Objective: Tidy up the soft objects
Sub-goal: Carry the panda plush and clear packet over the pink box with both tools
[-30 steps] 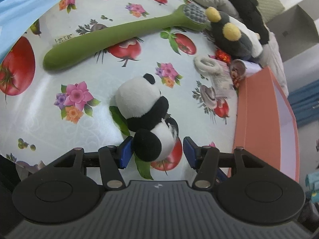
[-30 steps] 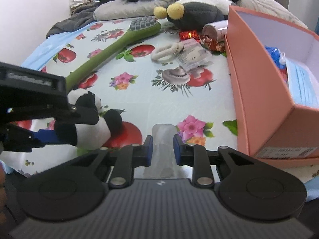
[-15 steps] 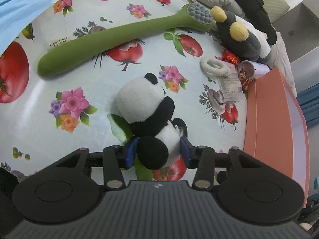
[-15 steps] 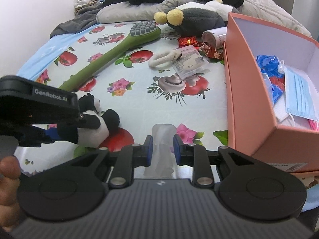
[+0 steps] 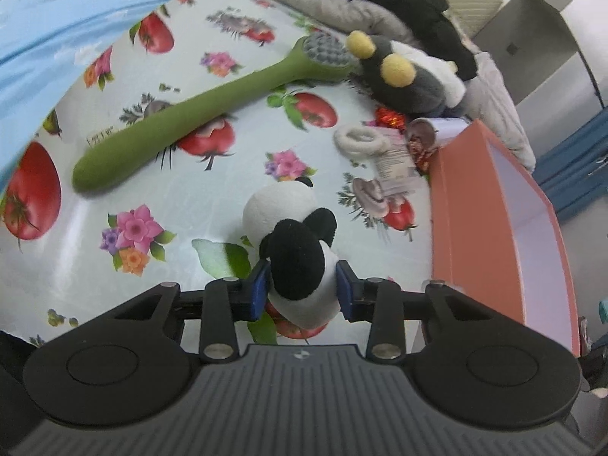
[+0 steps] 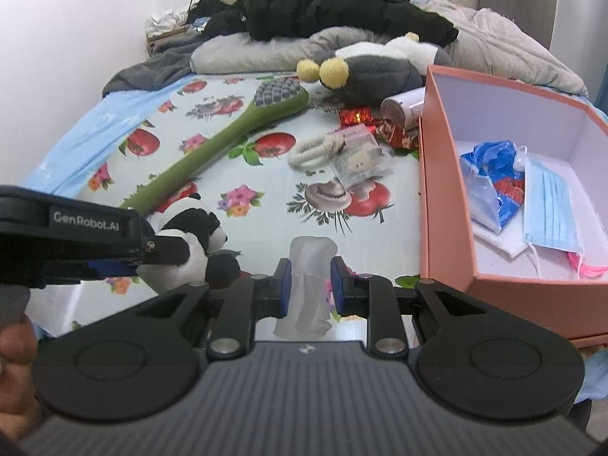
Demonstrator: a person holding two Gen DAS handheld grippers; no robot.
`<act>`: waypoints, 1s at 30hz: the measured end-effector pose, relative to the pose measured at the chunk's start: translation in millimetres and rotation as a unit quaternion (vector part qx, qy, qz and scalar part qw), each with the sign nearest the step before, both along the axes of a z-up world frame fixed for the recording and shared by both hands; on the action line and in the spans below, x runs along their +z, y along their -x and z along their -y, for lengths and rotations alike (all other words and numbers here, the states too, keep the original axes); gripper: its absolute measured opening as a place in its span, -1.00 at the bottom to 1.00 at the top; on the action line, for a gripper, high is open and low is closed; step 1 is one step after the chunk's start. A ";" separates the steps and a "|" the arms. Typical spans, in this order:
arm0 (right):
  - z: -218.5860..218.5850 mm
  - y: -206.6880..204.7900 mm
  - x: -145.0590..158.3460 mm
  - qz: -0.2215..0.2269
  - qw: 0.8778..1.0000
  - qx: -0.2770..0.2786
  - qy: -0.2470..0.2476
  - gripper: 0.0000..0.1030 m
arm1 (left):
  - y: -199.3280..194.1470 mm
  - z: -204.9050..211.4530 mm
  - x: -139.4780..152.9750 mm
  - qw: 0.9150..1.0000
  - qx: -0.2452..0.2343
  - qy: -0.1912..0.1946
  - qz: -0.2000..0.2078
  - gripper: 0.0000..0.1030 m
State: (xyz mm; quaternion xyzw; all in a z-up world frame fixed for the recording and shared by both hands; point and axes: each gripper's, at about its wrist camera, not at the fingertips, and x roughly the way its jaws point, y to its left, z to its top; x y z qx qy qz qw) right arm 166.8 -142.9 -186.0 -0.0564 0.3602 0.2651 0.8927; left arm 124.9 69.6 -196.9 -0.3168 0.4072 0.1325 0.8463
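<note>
Closing on panda plush [image 5: 300,266], head pointing away, left gripper [image 5: 302,288] jaws, right gripper [image 6: 309,285] pinching upright translucent piece [image 6: 309,277].

open cloth [image 6: 266,224] ahead, pink box [image 6: 444,205] blocking right

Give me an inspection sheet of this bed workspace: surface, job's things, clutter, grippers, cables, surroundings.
Surface: fruit-and-flower print sheet on a bed.
Job's things: panda plush; green plush brush; grey plush toy; salmon box holding a face mask and blue bag.
Clutter: white hair tie, small packets, red wrappers, tube.
Grippers: left gripper closing on the panda; right gripper shut on a translucent white piece.
Cables: nothing seen.
Surroundings: black jacket, grey bedding, white wall.
</note>
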 end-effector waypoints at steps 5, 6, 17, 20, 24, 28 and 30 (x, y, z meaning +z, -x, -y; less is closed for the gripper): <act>8.0 10.4 16.6 0.015 1.000 -0.005 -0.009 -0.50 | 12.2 9.3 19.0 0.999 -0.017 -0.018 0.020 -0.19; 10.3 12.8 20.2 0.017 1.000 -0.006 -0.011 -0.50 | 14.4 11.1 23.3 0.999 -0.022 -0.020 0.022 -0.19; 33.2 38.9 62.9 0.022 0.999 -0.003 -0.042 -0.50 | 45.1 37.5 80.8 0.994 -0.065 -0.058 0.067 -0.19; 39.9 45.4 73.6 0.026 0.998 -0.002 -0.049 -0.50 | 51.3 46.2 93.6 0.993 -0.072 -0.067 0.065 -0.19; 48.0 49.8 84.8 0.031 0.998 -0.002 -0.056 -0.50 | 54.0 59.7 107.5 0.991 -0.092 -0.075 0.065 -0.19; 59.8 50.5 92.8 0.032 0.997 -0.011 -0.065 -0.50 | 57.0 74.4 120.2 0.987 -0.114 -0.080 0.076 -0.19; 65.9 50.6 95.9 0.028 0.997 -0.017 -0.069 -0.50 | 57.2 81.5 125.3 0.985 -0.125 -0.085 0.079 -0.19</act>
